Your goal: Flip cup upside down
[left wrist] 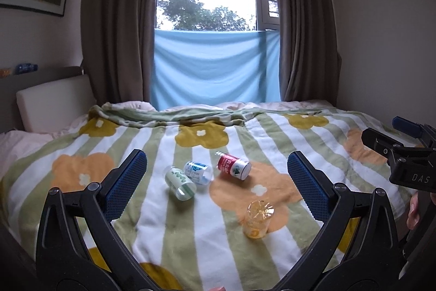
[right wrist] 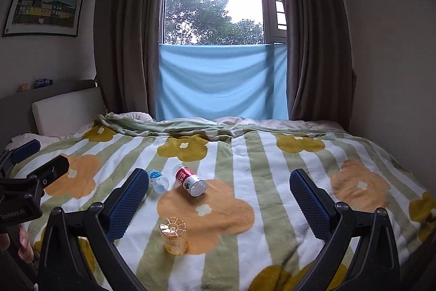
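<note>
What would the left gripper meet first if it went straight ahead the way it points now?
Likely the blue-labelled cup lying on the blanket, with the green one beside it; the left gripper is open, and depth is unclear.

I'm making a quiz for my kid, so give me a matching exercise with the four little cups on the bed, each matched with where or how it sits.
Things:
1. clear yellow plastic cup
2. red-labelled plastic cup
3. blue-labelled clear cup
4. green-labelled clear cup

States:
A. lying farthest left
B. standing base up, nearest the camera
C. lying farthest right of the lying three
D. lying between two other cups

Pairs: 1-B, 2-C, 3-D, 4-A
</note>
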`<act>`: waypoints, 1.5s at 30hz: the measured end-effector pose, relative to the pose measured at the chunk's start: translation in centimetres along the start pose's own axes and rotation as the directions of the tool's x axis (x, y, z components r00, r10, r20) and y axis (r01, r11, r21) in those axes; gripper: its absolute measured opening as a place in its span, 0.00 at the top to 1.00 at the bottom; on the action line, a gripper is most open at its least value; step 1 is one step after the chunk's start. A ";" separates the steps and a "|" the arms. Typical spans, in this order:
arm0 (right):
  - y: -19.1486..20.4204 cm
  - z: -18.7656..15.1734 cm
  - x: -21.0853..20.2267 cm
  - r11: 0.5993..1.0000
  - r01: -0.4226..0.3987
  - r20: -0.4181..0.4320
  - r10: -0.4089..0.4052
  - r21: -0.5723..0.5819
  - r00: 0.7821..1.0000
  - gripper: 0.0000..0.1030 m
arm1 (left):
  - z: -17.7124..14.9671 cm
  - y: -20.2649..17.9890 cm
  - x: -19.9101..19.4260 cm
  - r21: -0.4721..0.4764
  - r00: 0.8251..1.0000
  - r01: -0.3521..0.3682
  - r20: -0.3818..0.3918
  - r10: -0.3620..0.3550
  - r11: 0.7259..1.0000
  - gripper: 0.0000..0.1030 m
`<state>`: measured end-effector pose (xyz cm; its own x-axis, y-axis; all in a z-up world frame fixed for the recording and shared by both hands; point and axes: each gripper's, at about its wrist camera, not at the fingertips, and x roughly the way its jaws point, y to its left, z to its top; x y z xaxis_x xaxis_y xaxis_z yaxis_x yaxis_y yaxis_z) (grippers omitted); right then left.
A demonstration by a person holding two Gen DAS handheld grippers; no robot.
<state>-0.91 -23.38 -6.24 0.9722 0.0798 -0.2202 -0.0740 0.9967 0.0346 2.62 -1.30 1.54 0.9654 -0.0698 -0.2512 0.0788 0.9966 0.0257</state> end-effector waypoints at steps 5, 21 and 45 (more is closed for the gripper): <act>0.0 0.1 -0.1 1.000 0.011 0.009 -0.011 -0.005 1.000 0.00 | -0.3 0.1 -0.2 0.001 1.000 -0.003 -0.002 0.003 1.000 0.00; -0.4 -0.3 0.2 1.000 0.020 0.007 -0.020 -0.009 1.000 0.00 | -0.1 -0.3 -0.2 0.009 1.000 -0.005 0.002 0.005 1.000 0.00; -1.4 -1.0 0.5 1.000 0.027 -0.002 -0.027 0.001 1.000 0.00 | -0.6 -0.3 0.8 0.007 1.000 -0.005 -0.029 0.005 1.000 0.00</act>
<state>-0.50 -24.69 -7.37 0.9735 0.0529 -0.2227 -0.0475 0.9984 0.0295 3.19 -1.61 0.78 0.9583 -0.0631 -0.2787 0.0754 0.9966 0.0335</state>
